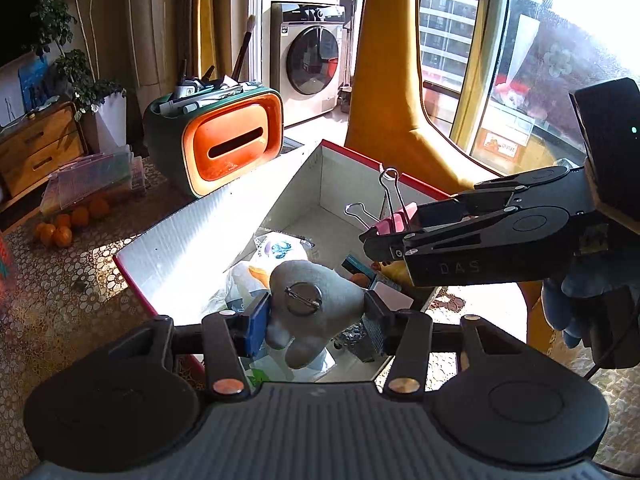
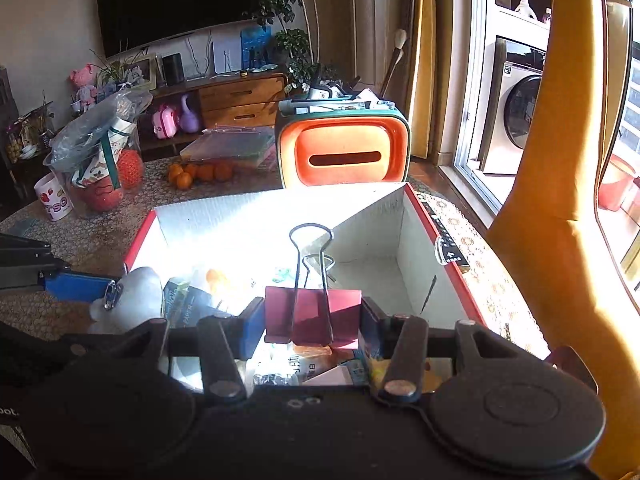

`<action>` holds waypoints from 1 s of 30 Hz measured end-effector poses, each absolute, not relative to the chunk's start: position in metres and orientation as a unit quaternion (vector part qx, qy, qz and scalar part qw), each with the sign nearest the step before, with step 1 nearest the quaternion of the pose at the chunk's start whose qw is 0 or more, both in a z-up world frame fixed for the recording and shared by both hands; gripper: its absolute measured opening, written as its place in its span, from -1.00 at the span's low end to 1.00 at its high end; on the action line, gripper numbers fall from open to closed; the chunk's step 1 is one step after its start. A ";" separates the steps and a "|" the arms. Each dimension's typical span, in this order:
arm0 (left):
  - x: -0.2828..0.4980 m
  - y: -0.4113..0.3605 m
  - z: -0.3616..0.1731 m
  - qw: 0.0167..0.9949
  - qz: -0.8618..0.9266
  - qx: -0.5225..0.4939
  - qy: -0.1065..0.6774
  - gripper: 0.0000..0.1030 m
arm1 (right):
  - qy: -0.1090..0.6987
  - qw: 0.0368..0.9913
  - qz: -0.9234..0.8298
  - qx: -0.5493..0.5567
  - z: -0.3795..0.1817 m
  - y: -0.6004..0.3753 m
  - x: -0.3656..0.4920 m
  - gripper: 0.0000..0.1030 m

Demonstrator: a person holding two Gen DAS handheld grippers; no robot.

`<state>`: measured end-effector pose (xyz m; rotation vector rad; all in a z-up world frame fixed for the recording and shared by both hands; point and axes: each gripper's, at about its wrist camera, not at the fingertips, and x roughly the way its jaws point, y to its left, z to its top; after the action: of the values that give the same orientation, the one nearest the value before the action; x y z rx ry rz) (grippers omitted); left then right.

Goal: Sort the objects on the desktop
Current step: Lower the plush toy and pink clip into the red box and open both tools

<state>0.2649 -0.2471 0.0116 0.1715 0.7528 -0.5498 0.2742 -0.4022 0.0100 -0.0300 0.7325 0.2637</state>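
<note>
In the left wrist view, oranges (image 1: 56, 232) lie on the table (image 1: 60, 300) at the left edge, with clear cases (image 1: 96, 182) just above them. Right of those, at upper centre, stands an orange and green organizer (image 1: 224, 140) stuffed with pens. The red-edged box (image 1: 208, 232) fills the middle of the frame, open, with packets and small items on its floor. At lower centre the left gripper (image 1: 316, 316) is clamped on a grey plush (image 1: 312, 304), pin-back facing the camera, held over the box's near end. At centre right the right gripper (image 1: 384, 240) reaches in from the right edge, clamped on a pink clip (image 1: 394, 222) above the box.

In the right wrist view, the plush (image 2: 136, 296) sits at lower left by the box's (image 2: 440, 240) left wall, between blue fingers (image 2: 76, 286). At lower centre the clip (image 2: 312, 312) is pinched between the right gripper's (image 2: 312, 320) pads, wire handles pointing up, over the box interior.
</note>
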 end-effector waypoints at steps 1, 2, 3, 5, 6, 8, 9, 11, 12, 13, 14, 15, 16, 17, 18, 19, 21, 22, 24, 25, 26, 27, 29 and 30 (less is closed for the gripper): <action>0.269 -0.249 0.008 0.889 -0.262 0.082 0.367 -0.06 | 0.361 0.924 0.126 -0.014 0.006 -0.403 0.277 -0.04; 0.273 -0.251 0.006 0.887 -0.261 0.081 0.371 -0.06 | 0.365 0.923 0.121 -0.015 0.002 -0.405 0.279 -0.04; 0.276 -0.253 0.004 0.885 -0.264 0.080 0.375 -0.06 | 0.369 0.921 0.119 -0.016 -0.002 -0.406 0.281 -0.04; 0.281 -0.258 -0.002 0.880 -0.268 0.086 0.384 -0.06 | 0.377 0.919 0.117 -0.019 -0.009 -0.406 0.285 -0.04; 0.283 -0.260 -0.005 0.878 -0.267 0.090 0.388 -0.06 | 0.381 0.917 0.115 -0.021 -0.013 -0.406 0.286 -0.04; 0.286 -0.263 -0.011 0.875 -0.266 0.092 0.394 -0.06 | 0.387 0.915 0.114 -0.026 -0.018 -0.404 0.287 -0.04; 0.287 -0.263 -0.013 0.874 -0.266 0.092 0.397 -0.06 | 0.389 0.913 0.115 -0.029 -0.020 -0.403 0.288 -0.04; 0.290 -0.263 -0.017 0.872 -0.262 0.094 0.403 -0.06 | 0.395 0.911 0.116 -0.033 -0.024 -0.402 0.288 -0.04; 0.292 -0.263 -0.019 0.871 -0.259 0.094 0.406 -0.06 | 0.398 0.910 0.115 -0.035 -0.026 -0.402 0.290 -0.04; 0.293 -0.262 -0.021 0.870 -0.257 0.093 0.409 -0.06 | 0.400 0.909 0.115 -0.036 -0.028 -0.402 0.291 -0.04; 0.295 -0.262 -0.023 0.870 -0.255 0.092 0.412 -0.06 | 0.401 0.908 0.115 -0.035 -0.030 -0.402 0.291 -0.04; 0.296 -0.261 -0.024 0.869 -0.254 0.092 0.414 -0.06 | 0.403 0.907 0.114 -0.034 -0.032 -0.402 0.292 -0.04; 0.297 -0.261 -0.026 0.869 -0.253 0.091 0.416 -0.05 | 0.404 0.907 0.114 -0.033 -0.033 -0.402 0.292 -0.04; 0.298 -0.261 -0.027 0.868 -0.252 0.091 0.418 -0.04 | 0.403 0.907 0.114 -0.035 -0.035 -0.402 0.292 -0.04; 0.300 -0.260 -0.028 0.869 -0.249 0.090 0.418 -0.04 | 0.403 0.907 0.113 -0.038 -0.035 -0.402 0.293 -0.04; 0.300 -0.260 -0.029 0.869 -0.249 0.090 0.418 -0.04 | 0.403 0.907 0.113 -0.038 -0.036 -0.402 0.293 -0.04; 0.300 -0.260 -0.030 0.869 -0.250 0.090 0.419 -0.04 | 0.403 0.907 0.114 -0.036 -0.036 -0.401 0.293 -0.04; 0.300 -0.260 -0.031 0.868 -0.251 0.090 0.419 -0.03 | 0.403 0.907 0.115 -0.036 -0.036 -0.401 0.293 -0.04; 0.298 -0.261 -0.031 0.868 -0.253 0.093 0.418 -0.02 | 0.402 0.908 0.116 -0.036 -0.036 -0.402 0.293 -0.05; 0.298 -0.261 -0.031 0.867 -0.254 0.094 0.417 -0.01 | 0.400 0.908 0.116 -0.036 -0.036 -0.402 0.292 -0.05; 0.297 -0.262 -0.032 0.867 -0.255 0.094 0.417 0.00 | 0.400 0.908 0.117 -0.035 -0.036 -0.402 0.292 -0.04; 0.297 -0.262 -0.032 0.867 -0.257 0.095 0.416 0.02 | 0.400 0.908 0.118 -0.034 -0.035 -0.403 0.292 -0.04; 0.295 -0.263 -0.032 0.867 -0.259 0.097 0.414 0.10 | 0.399 0.909 0.117 -0.033 -0.034 -0.404 0.291 -0.02; 0.294 -0.263 -0.032 0.868 -0.260 0.095 0.413 0.16 | 0.397 0.910 0.117 -0.032 -0.033 -0.404 0.291 -0.02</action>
<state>0.2944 -0.2627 -0.0317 0.1989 0.8638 -0.5433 0.2907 -0.4038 -0.0330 -0.0668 0.8195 0.2409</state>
